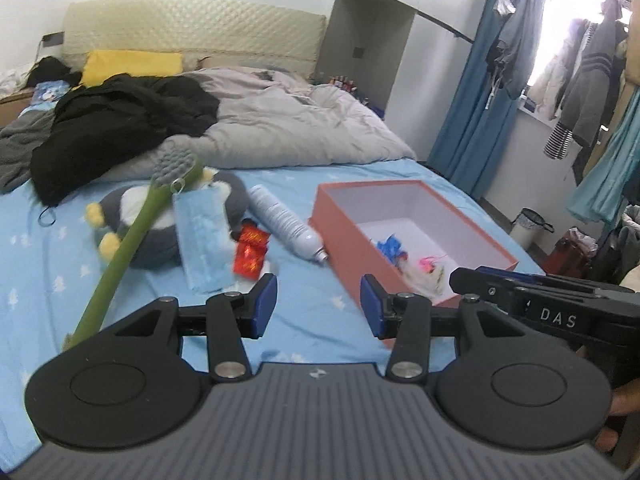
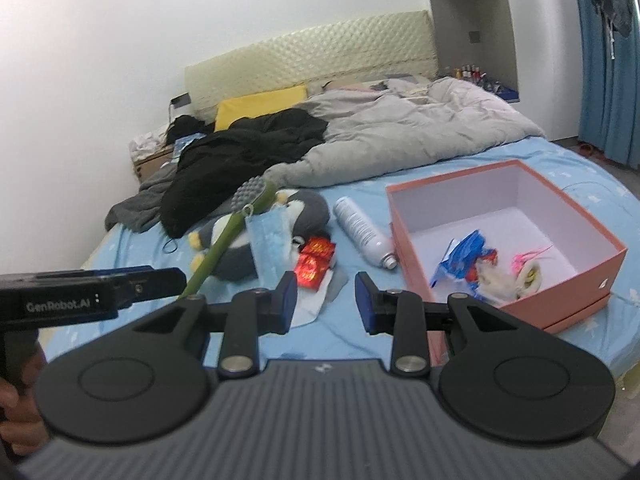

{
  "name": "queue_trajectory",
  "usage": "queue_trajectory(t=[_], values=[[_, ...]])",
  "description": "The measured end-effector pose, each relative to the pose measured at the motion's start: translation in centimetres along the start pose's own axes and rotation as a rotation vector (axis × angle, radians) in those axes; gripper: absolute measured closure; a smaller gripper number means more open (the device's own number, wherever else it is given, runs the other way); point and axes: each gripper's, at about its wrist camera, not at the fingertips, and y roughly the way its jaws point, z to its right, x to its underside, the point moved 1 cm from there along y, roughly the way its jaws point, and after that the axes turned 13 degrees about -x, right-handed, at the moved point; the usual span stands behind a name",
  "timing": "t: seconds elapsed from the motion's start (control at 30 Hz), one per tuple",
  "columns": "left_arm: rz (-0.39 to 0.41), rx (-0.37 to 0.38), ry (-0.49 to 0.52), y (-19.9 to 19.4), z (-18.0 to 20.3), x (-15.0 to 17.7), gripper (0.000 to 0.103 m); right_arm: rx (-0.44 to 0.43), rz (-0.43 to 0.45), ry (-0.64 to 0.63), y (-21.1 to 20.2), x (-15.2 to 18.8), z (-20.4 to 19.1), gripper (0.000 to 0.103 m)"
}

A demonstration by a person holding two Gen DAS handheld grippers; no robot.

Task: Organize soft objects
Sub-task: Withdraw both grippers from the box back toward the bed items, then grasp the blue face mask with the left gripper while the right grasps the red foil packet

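**Both grippers empty over the bed, box half filled**

Left wrist view: the left gripper (image 1: 318, 306) is seen with jaws apart, nothing between the pads, blue sheet (image 1: 48, 264) underneath. At 10 o'clock a plush penguin (image 1: 160, 220) is lying, with a green brush (image 1: 132, 240) and a blue face mask (image 1: 202, 236) draped across it. A red packet (image 1: 251, 254) and a white spray can (image 1: 286, 224) are found at 12. The pink box (image 1: 340, 236) sits at 1 o'clock, soft bits inside.

Right wrist view: the right gripper (image 2: 326, 300) is also held open on nothing. The penguin (image 2: 280, 220) is at 11, the box (image 2: 560, 292) at 2 o'clock, just beside the can (image 2: 362, 232).
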Motion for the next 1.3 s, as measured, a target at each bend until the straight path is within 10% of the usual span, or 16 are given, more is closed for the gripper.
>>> queue_trajectory(t=[0.4,1.3], values=[[-0.078,-0.048,-0.075,2.3,-2.9,3.7,0.046,-0.015,-0.109,0.012,3.0,4.0,-0.5,0.068],[-0.255,-0.158,-0.115,18.4,-7.4,2.4,0.037,-0.013,-0.220,0.052,14.5,1.7,4.5,0.064]])
